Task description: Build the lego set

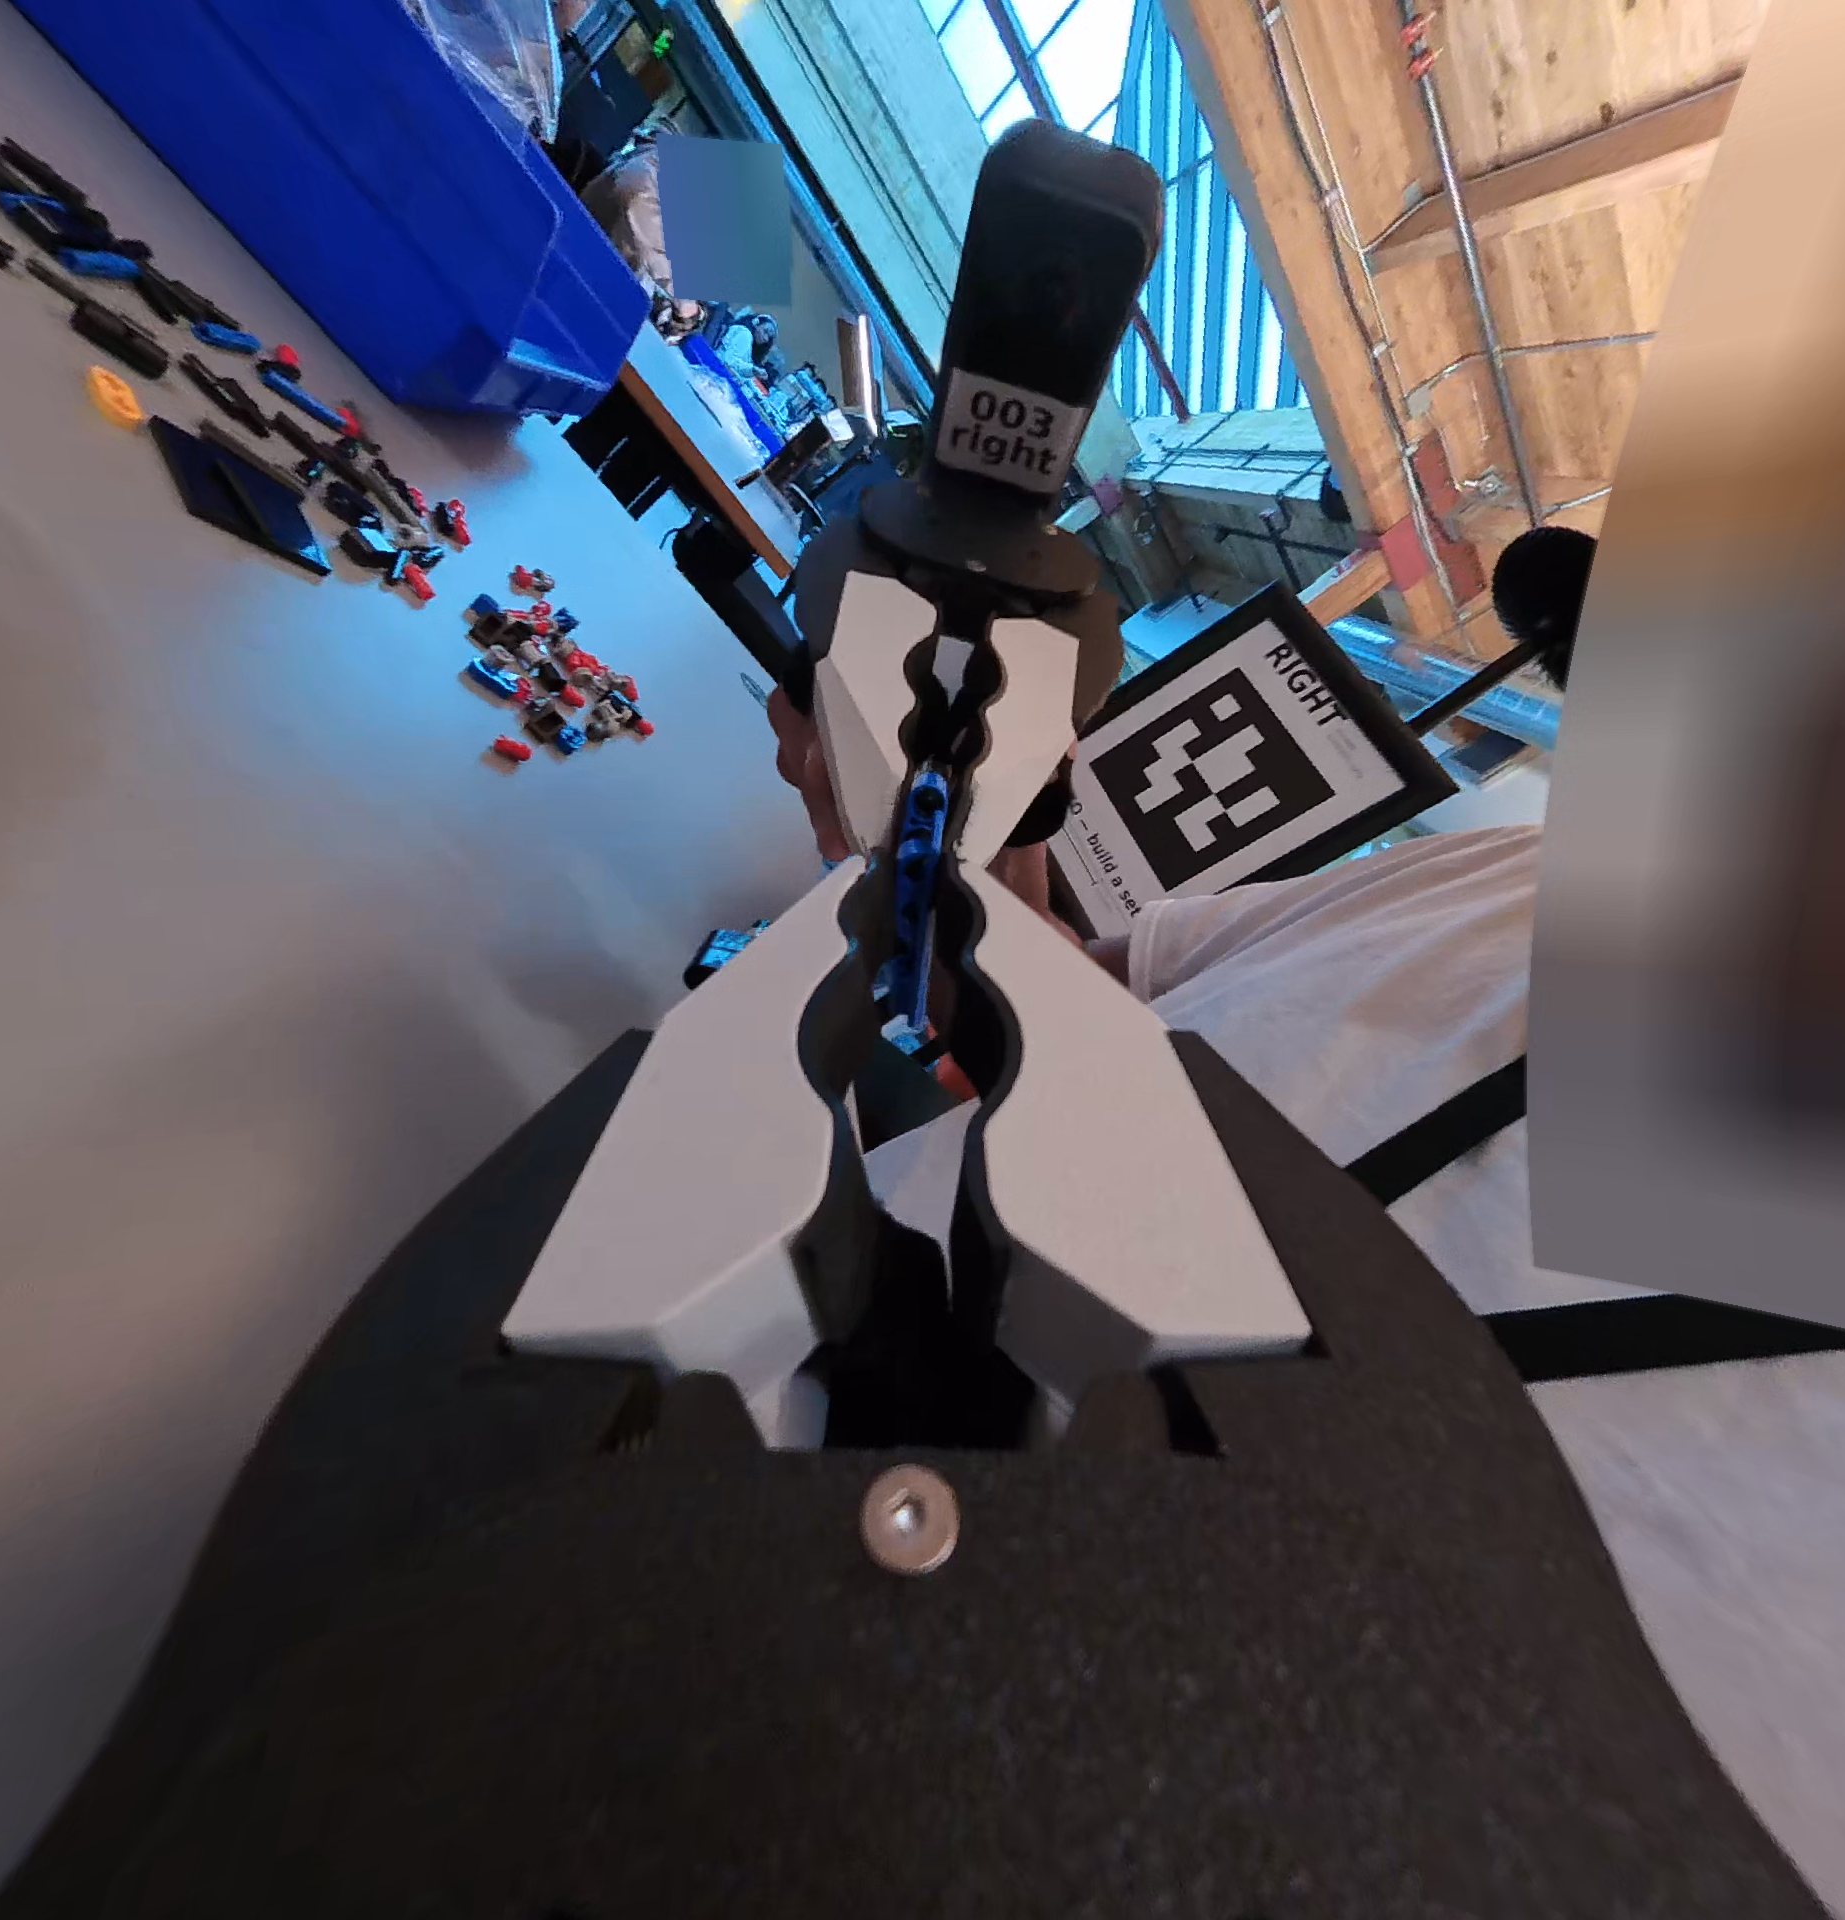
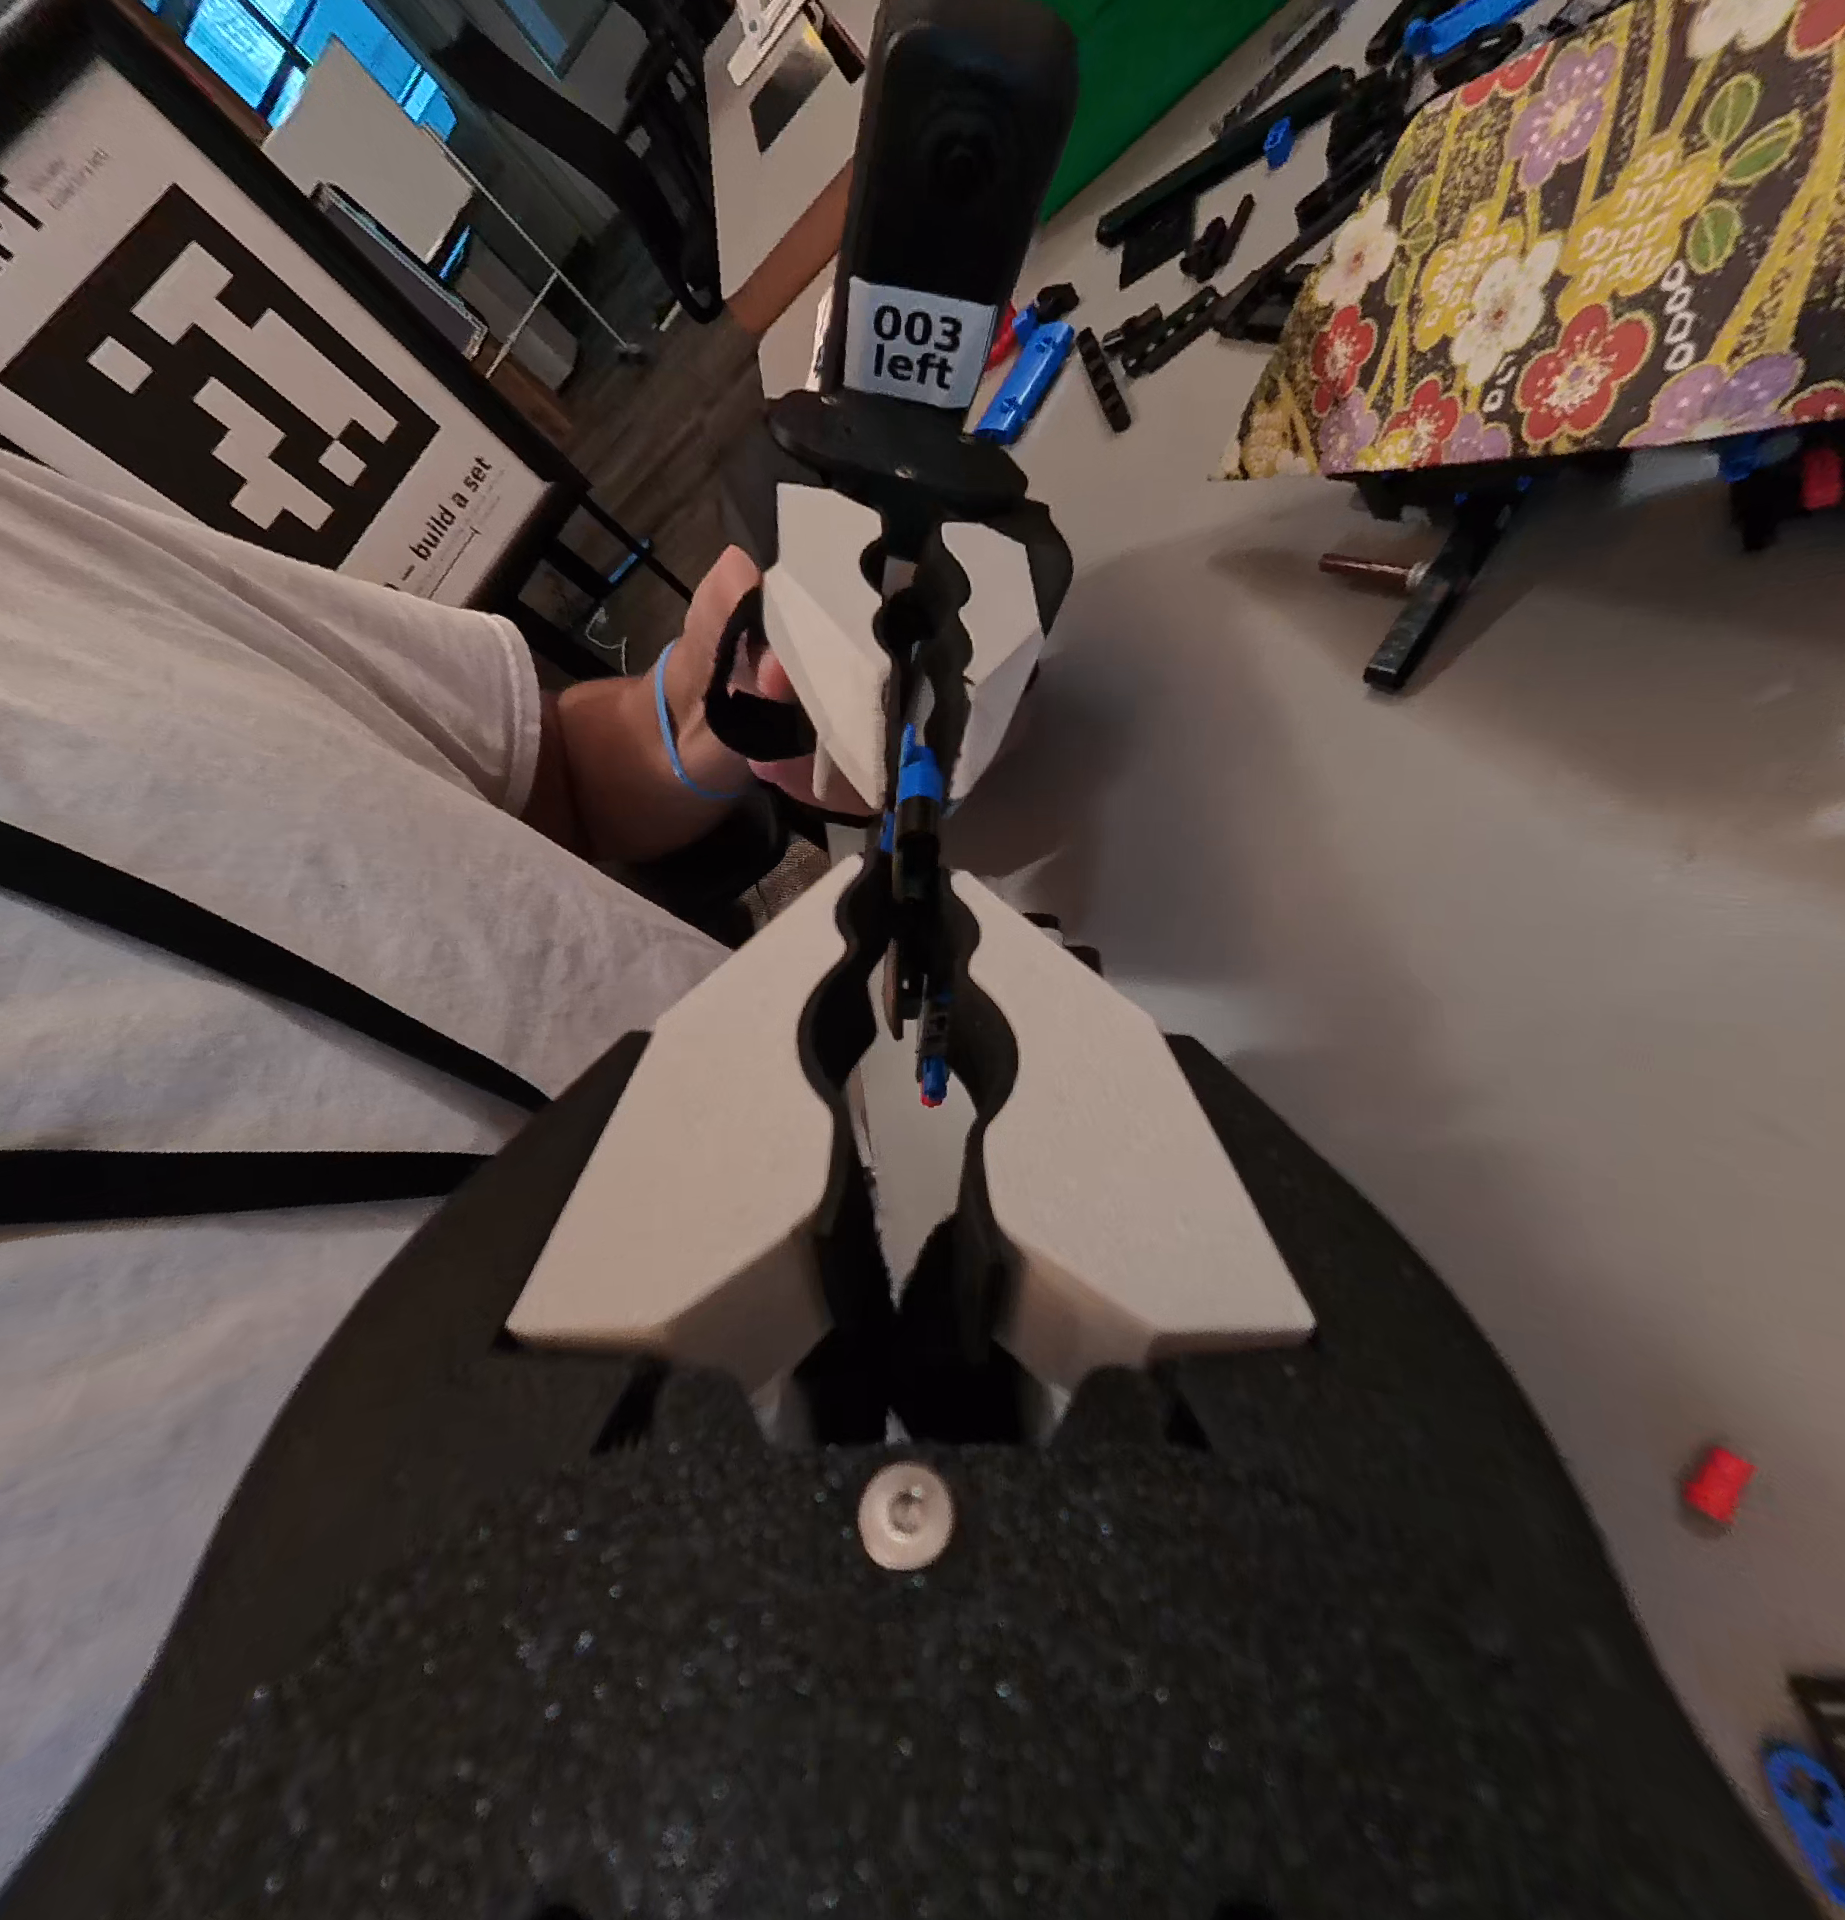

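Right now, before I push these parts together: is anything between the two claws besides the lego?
Nothing visible. The left claw and right claw meet tip to tip, both shut on the lego assembly.

Blue studded lego beam point(image 1: 920, 894), centre frame, thin edge toward the left wrist camera, runs lengthwise between two facing finger pairs. Right wrist view: black piece point(image 2: 913, 935) with blue connector, small red-tipped pin at its near end.

Loose lego pieces point(image 1: 549, 665), red, blue, black, lie scattered upper left on the table.

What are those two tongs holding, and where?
Both grip one thin blue-and-black lego piece: left tongs on one end, right tongs on the other.
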The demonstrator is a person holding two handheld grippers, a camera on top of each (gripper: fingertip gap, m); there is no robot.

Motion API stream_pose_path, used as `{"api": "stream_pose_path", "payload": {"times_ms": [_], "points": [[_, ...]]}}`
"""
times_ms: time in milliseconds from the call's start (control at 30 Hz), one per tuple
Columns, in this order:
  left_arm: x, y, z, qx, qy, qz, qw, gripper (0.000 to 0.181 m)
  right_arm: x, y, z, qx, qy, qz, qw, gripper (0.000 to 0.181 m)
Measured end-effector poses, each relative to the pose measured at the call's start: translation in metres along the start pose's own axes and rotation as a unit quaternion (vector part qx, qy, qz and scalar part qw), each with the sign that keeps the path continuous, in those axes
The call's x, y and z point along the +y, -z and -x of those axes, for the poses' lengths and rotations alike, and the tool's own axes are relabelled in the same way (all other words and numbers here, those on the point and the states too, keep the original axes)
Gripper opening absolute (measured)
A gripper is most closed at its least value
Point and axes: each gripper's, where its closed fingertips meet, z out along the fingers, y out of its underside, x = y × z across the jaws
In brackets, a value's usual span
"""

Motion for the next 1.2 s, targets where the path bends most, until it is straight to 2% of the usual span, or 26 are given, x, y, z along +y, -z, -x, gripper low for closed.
{"api": "stream_pose_path", "payload": {"times_ms": [167,333,400,667,1200], "points": [[-0.001,0.000,-0.001,0.012,0.019,-0.001,1.000,0.005,-0.001,-0.001,0.001,-0.007,0.015,-0.003,1.000,0.005],[-0.002,0.000,0.006,-0.010,0.019,-0.008,1.000,0.005,0.000,-0.002,-0.006,0.011,0.019,-0.006,1.000,0.006],[-0.004,-0.001,0.007,-0.013,0.021,-0.017,1.000,0.005,-0.002,-0.001,-0.006,-0.015,-0.004,-0.023,1.000,0.006],[0.003,0.001,0.014,-0.069,-0.066,0.050,0.994,0.005,0.006,-0.005,-0.010,-0.054,-0.036,-0.031,0.997,0.006],[0.010,0.010,0.009,-0.055,-0.072,0.064,0.994,0.005,0.004,-0.009,-0.006,-0.064,-0.026,-0.022,0.997,0.006]]}}
